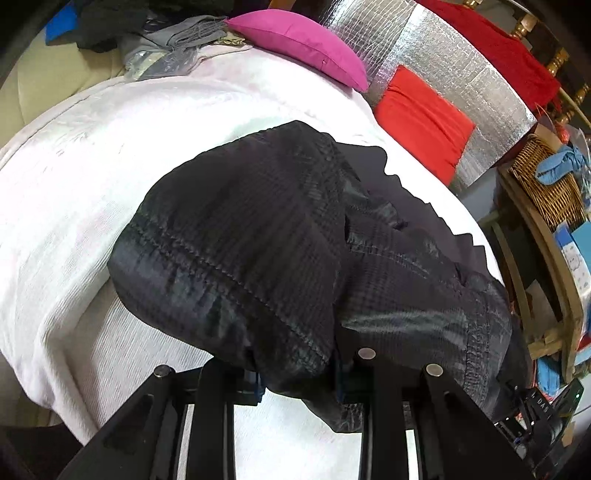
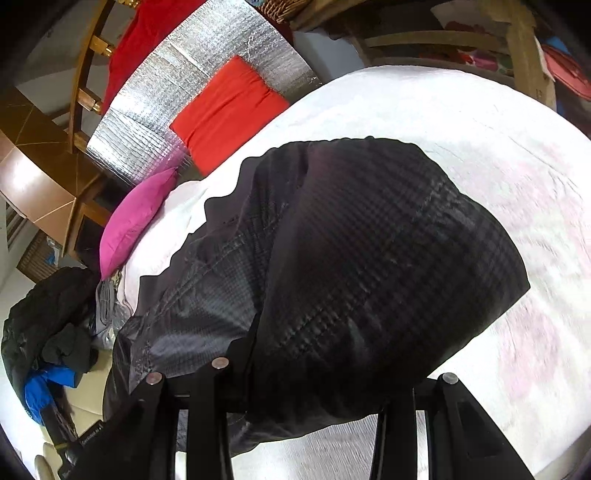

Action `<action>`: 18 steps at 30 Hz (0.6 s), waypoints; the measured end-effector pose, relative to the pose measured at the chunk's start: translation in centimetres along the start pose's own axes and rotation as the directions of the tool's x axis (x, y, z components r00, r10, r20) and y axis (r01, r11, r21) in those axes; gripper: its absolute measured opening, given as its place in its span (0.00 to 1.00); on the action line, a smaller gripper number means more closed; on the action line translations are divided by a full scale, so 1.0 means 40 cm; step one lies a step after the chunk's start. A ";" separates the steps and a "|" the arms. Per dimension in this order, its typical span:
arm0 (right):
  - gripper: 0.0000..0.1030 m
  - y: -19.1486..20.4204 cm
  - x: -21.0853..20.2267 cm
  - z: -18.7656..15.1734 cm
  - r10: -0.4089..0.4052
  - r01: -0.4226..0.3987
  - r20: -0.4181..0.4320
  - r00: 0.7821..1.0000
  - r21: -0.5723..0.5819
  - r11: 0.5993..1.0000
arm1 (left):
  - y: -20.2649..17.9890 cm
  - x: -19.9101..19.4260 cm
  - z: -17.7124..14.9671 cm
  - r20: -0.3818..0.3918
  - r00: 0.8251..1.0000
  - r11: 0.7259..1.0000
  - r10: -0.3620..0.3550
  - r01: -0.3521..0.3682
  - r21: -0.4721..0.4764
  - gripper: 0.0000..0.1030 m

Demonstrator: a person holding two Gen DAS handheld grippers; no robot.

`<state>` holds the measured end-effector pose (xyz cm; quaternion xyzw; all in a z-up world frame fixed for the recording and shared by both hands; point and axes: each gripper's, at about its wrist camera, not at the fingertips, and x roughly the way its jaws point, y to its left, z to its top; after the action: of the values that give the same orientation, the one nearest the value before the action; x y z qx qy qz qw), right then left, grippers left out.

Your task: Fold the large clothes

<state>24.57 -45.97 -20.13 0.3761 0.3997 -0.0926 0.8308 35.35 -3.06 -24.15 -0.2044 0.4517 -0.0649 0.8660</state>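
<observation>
Above the white bed (image 1: 110, 155), left tongs (image 1: 299, 384) and right tongs (image 2: 317, 391) each pinched the dark jacket (image 1: 240, 240), lifting one edge to fold it over.

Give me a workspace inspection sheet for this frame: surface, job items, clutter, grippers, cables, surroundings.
Surface: white bedspread, soft, faint pink pattern, mostly bare around the garment.
Job's things: black jacket, quilted and shiny, bunched and lifted at the near edge, far part lying on the bedspread.
Clutter: magenta cushion and a pile of dark and grey clothes at the bed's far end.
Grippers: left hand-held gripper clamped on jacket fabric; right hand-held gripper likewise holds a fold of it.
Cables: nothing seen.
Surroundings: silver foil panel, red cushion, wicker basket, wooden furniture beside the bed.
</observation>
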 end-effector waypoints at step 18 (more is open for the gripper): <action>0.39 -0.008 -0.012 -0.045 -0.016 0.017 0.039 0.999 -0.026 1.000 | -0.057 0.099 0.059 0.012 1.000 0.999 -0.011 0.011 0.034 0.28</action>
<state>23.01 -45.00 -20.67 0.3599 0.3880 -0.1013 0.8424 39.73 -5.60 -25.00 -0.1923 0.4441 -0.0761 0.8718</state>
